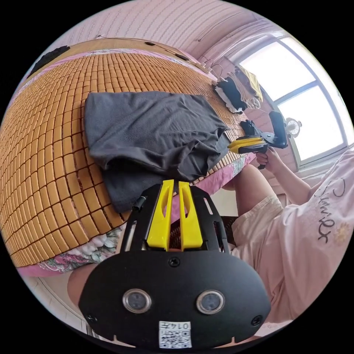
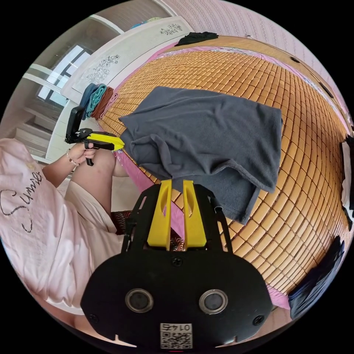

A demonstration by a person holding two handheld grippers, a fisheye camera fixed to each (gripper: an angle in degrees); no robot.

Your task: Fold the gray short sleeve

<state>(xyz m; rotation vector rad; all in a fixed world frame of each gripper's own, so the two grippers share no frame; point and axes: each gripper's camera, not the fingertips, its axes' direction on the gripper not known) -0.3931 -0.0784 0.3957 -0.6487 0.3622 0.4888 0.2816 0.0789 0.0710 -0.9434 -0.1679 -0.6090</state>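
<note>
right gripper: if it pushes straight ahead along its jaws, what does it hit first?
Most likely the gray shirt: the right gripper points at its bunched near edge on the bamboo mat, jaws nearly closed. Depth is unclear.

The shirt [image 1: 147, 129] folds over itself, hiding its lower layers and sleeves. Dark clothes [image 2: 319, 280] are cut off by the right gripper view's edge. The far pile [image 1: 239, 90] is too small to identify.
</note>
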